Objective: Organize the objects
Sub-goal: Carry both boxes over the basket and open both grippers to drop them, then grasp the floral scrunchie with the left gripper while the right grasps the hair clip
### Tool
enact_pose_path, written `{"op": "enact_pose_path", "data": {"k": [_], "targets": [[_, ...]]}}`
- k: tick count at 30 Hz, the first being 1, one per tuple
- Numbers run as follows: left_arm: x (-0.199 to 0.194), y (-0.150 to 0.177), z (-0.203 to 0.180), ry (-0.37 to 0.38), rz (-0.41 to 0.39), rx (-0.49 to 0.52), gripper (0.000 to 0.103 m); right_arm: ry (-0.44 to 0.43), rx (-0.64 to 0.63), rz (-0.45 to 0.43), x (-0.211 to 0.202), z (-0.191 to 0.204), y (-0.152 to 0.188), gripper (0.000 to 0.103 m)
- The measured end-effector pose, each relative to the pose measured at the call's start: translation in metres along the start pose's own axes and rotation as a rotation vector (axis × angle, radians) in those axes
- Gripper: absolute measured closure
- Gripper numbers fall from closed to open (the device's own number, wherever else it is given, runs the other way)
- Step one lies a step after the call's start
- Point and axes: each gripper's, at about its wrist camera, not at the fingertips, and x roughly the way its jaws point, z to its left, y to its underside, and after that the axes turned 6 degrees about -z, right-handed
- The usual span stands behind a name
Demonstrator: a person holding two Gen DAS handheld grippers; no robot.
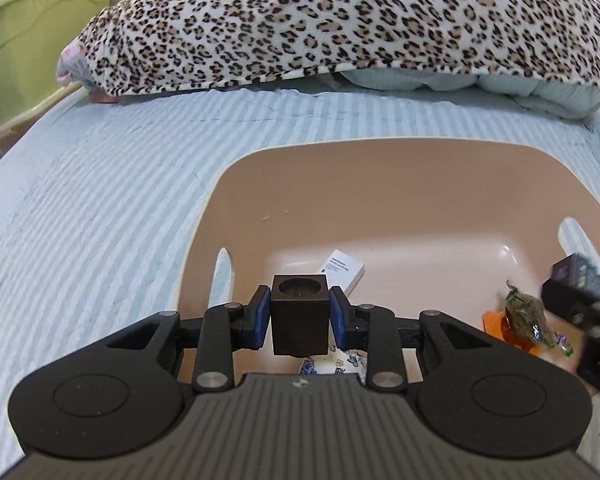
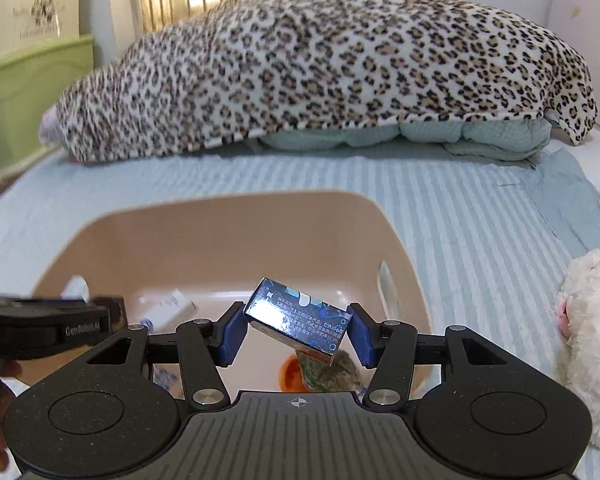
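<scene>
While a striped pale-blue bedspread covers the bed, a beige plastic bin sits on it, and everything else is placed here relative to that bin. Beyond its far rim lies a leopard-print blanket heaped over pale green bedding, with a green cabinet off to the far left. Above the bin's near left part, the left claw grips a dark cube-shaped block, upright, its round recess facing up; its blue pads press the block's two sides. Over the bin's near right part, the right claw holds a dark blue printed box by its short ends, so the box's long axis runs across from pad to pad, tilted with its left end higher. Inside the bin, a white box lies on the floor toward the left wall, and a green wrapped packet rests on something orange near the right wall. Only the right wrist view shows a white plush toy on the bedspread to the bin's right, and curtains behind the blanket.
</scene>
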Motion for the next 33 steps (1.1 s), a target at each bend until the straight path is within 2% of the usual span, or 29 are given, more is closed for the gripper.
{"op": "enact_pose_path", "data": {"k": [3,4,6,7,9,10,11,16,22,28,33], "targets": [[-0.003,0.003,-0.001,0.018,0.005,0.004,0.070,0.005,-0.024,0.024,0.003,0.003,0.004,0.048],[-0.005,0.003,-0.002,0.012,0.002,0.014,0.070,0.005,-0.025,0.023,0.002,0.003,0.004,0.043],[-0.010,0.003,-0.002,0.009,0.000,0.019,0.070,0.002,-0.021,0.016,0.000,0.003,0.004,0.041],[-0.014,0.002,-0.002,0.015,-0.008,0.015,0.069,-0.002,-0.022,0.008,-0.003,0.002,0.004,0.036],[-0.024,-0.002,0.000,0.026,-0.020,0.015,0.059,-0.005,-0.030,-0.010,-0.011,0.001,0.002,0.029],[-0.030,-0.004,0.000,0.027,-0.029,0.017,0.042,-0.004,-0.035,-0.017,-0.015,0.000,0.001,0.026],[-0.037,-0.005,0.001,0.027,-0.044,0.019,0.029,-0.006,-0.039,-0.023,-0.020,-0.001,0.001,0.024],[-0.061,-0.004,0.002,0.043,-0.060,0.059,0.028,-0.009,-0.042,-0.035,-0.041,-0.012,0.000,0.014],[-0.082,0.009,0.004,0.078,-0.005,0.089,0.024,-0.048,-0.020,0.005,-0.063,-0.028,0.005,0.005],[-0.090,0.023,0.009,0.116,0.068,0.096,0.013,-0.039,-0.099,0.040,-0.075,-0.030,0.021,0.004],[-0.076,0.039,0.008,0.129,0.158,0.134,0.013,-0.024,-0.147,0.097,-0.073,-0.029,0.040,0.004]]}}
